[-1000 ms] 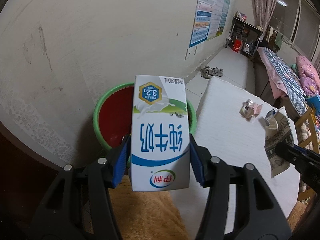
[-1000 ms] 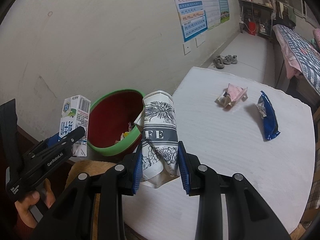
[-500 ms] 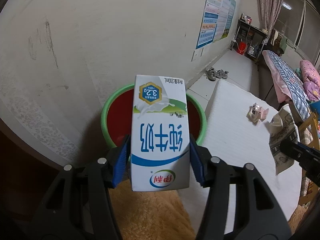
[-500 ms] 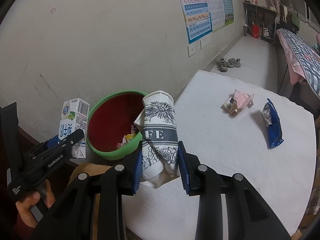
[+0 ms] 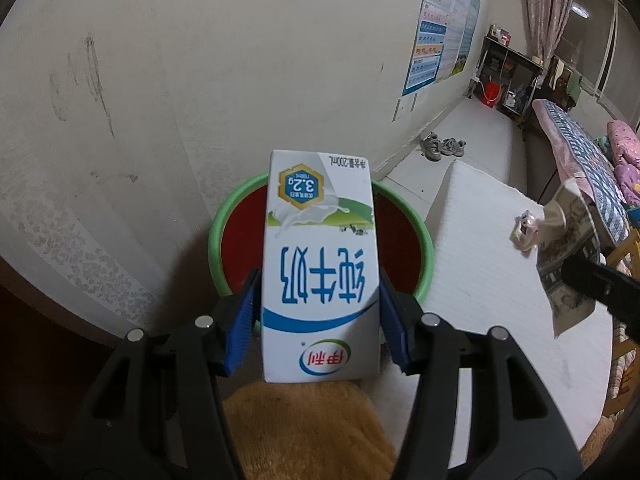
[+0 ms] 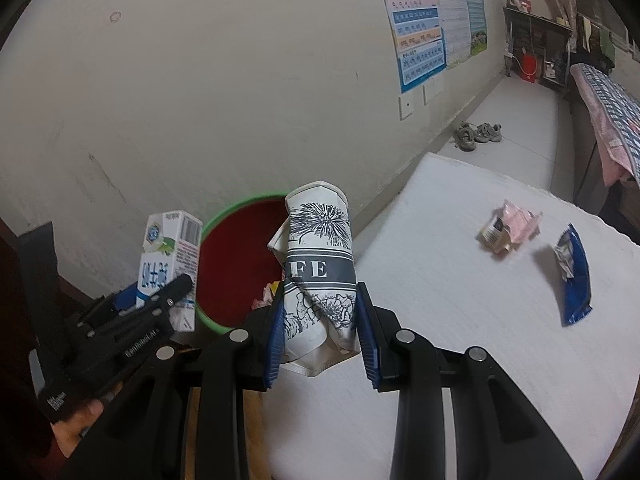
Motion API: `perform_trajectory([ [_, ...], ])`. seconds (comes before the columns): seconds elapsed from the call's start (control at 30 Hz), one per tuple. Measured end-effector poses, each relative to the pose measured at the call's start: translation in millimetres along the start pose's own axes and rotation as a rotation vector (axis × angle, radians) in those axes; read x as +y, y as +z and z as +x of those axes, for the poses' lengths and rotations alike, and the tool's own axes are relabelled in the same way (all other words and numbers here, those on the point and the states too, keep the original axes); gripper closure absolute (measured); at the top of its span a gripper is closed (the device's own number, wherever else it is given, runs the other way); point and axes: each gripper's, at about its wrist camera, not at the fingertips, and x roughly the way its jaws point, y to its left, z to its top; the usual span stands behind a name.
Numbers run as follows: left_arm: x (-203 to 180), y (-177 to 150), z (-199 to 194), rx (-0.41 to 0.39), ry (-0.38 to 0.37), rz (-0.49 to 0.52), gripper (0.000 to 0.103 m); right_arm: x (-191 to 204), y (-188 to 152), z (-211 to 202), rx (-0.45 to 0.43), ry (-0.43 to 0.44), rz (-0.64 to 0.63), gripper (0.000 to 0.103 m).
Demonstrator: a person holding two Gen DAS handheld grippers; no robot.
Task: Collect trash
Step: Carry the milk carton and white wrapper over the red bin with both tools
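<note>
Over the green basin (image 5: 427, 254) now: my left gripper (image 5: 320, 322), clamped on the milk carton (image 5: 320, 280), has swung closer, so the drop looks near; my right gripper (image 6: 318, 334) still pinches the crushed cup (image 6: 320, 280), seemingly short of the rim

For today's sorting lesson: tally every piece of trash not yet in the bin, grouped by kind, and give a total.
Milk carton: 1
Crushed paper cup: 1
Pink wrapper: 1
Blue snack bag: 1
Total: 4
</note>
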Motion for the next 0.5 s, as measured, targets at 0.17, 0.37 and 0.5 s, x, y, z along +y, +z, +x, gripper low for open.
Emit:
perform_trajectory([
  [0.17, 4.8, 5.9, 10.3, 0.001, 0.014, 0.003, 0.05, 9.3, 14.4, 10.0, -0.007, 0.028, 0.005, 0.071],
  [0.37, 9.9, 12.5, 19.7, 0.003, 0.025, 0.006, 0.05, 28.4, 28.9, 26.9, 0.004, 0.059, -0.031, 0.071],
  [0.5, 14.6, 15.1, 32.8, 0.025, 0.025, -0.002, 0.05, 36.5, 34.2, 38.0, 0.019, 0.074, -0.056, 0.071],
])
